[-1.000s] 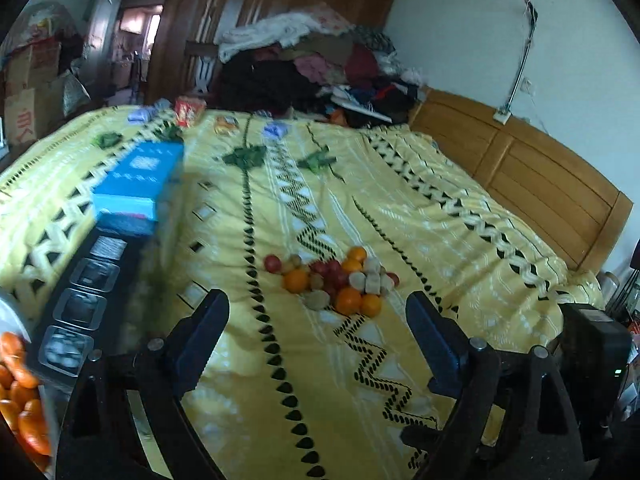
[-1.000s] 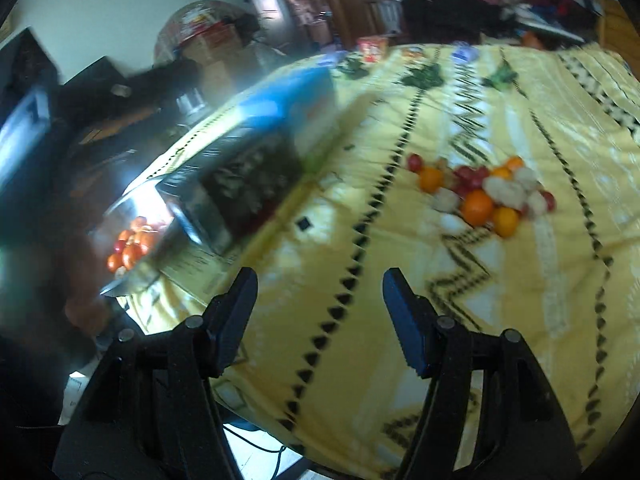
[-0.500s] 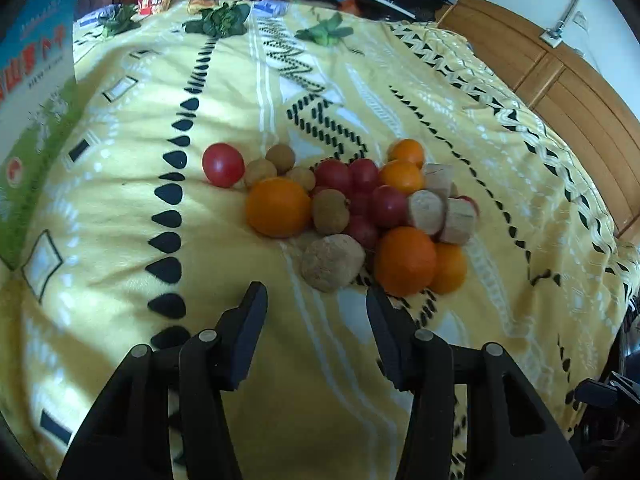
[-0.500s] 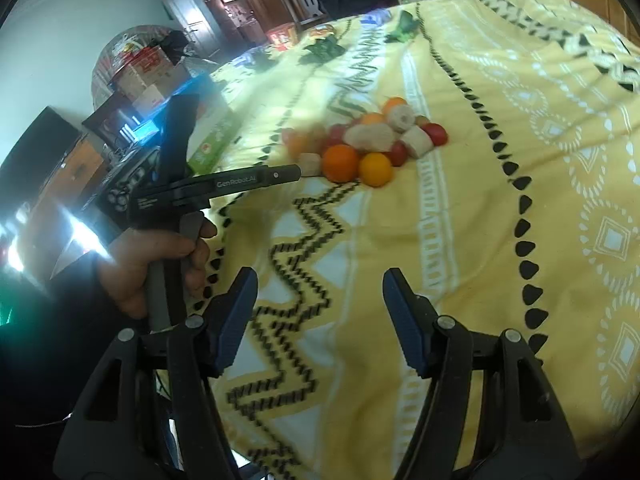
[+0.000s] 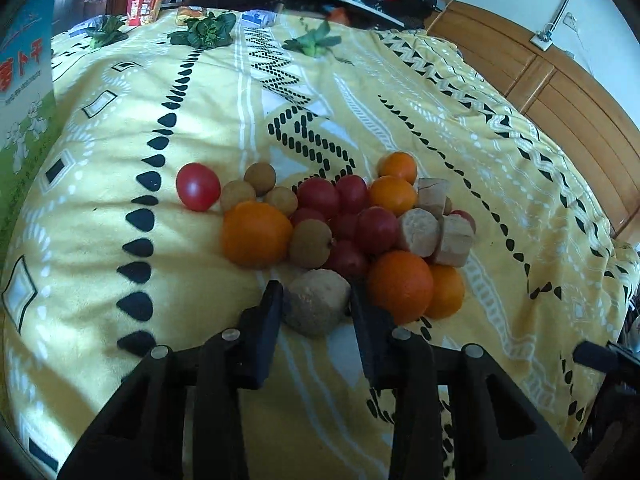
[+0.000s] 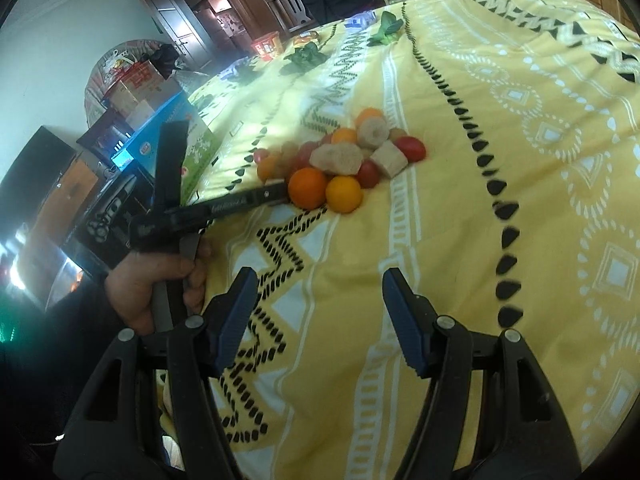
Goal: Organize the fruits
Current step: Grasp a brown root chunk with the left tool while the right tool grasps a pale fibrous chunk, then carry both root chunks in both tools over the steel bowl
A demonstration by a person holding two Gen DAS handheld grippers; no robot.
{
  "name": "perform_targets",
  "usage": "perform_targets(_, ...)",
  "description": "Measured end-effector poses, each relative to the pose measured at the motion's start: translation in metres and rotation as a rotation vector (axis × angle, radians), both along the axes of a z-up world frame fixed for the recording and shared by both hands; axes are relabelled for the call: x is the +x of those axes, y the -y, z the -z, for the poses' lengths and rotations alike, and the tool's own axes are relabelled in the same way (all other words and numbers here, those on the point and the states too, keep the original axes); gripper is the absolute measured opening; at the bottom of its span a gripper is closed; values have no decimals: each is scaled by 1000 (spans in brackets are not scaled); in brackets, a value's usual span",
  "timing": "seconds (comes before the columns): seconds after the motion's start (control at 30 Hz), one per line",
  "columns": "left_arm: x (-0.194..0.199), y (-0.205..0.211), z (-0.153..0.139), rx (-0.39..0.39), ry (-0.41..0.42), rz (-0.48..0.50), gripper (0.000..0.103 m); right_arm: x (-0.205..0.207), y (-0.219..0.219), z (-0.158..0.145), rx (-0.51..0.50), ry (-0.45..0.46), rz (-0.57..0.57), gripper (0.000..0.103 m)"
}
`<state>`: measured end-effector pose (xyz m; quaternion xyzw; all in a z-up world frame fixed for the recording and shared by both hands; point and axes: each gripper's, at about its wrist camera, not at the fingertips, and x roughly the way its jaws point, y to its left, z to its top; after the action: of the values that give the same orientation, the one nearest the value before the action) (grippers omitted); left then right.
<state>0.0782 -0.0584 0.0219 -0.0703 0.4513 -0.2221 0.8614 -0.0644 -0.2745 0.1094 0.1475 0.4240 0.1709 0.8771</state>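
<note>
Yellow bedspread [image 5: 120, 200]: mixed fruit pile [image 5: 340, 216] mid-surface, unsorted. Left gripper [image 5: 316, 300] straddling brown lumpy piece [image 5: 316, 304] at pile's near edge, contact unclear. Right gripper [image 6: 316, 300] spread wide, empty, held clear.

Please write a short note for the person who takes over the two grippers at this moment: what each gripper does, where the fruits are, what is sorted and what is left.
Left gripper: fingers on either side of the brown chunk at the near edge of the pile; contact cannot be told, and the chunk lies on the bedspread.
Right gripper: open, empty, short of the pile.
Fruits: oranges, tomatoes, longans and banana pieces lie mixed in one heap mid-bed.
Sorted: no separate groups visible in these views.
Left: the whole heap is unsorted; no container for it is in view.
</note>
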Motion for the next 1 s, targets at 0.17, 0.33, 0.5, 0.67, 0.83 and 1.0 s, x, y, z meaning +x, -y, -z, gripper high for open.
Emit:
perform_targets(0.17,-30,-20,-20,-38,37,-35,35,34,-4,-5,-18,42,-10,62)
perform_targets(0.33,-49,-41,-42,-57,75,-74,35,86,-13,11,-42,9,-30,62)
perform_targets(0.5,-57,-48,-55,-79,97,-73,35,117,-13,28,-20,-36,0,62)
perform_targets(0.67,-58,-46,-57,-84,95,-66,35,128,-16,35,-12,-52,8,59)
perform_targets(0.83,-62,-42,-59,-83,98,-62,35,135,-18,41,-27,-56,-8,45)
perform_targets(1.0,-68,-47,-72,-83,120,-76,35,128,-17,33,-38,-36,1,41)
